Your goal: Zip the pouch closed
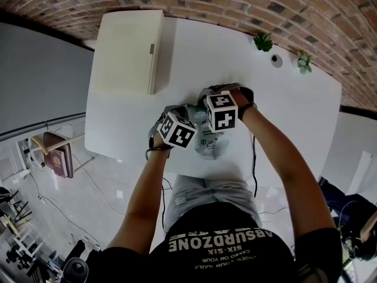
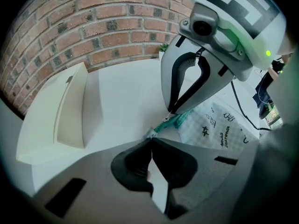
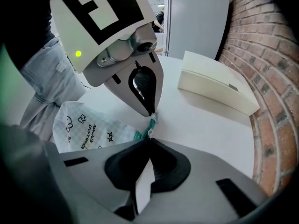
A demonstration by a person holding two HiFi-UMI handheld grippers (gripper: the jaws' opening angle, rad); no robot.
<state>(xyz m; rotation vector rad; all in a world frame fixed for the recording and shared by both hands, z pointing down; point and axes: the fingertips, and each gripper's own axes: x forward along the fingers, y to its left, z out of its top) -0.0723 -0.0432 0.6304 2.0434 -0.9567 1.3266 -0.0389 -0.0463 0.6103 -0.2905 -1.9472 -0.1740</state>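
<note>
A white table [image 1: 283, 99] is bearing a printed pouch [image 2: 219, 125] near the person's edge. The left gripper [image 2: 150, 143] and the right gripper [image 3: 149, 141] are meeting almost tip to tip, each pinching fully shut on the pouch's teal zipper [image 2: 176, 120] at one end.

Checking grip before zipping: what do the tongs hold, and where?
Left tongs and right tongs both pinch the pouch by its teal zipper edge, at one end.
</note>
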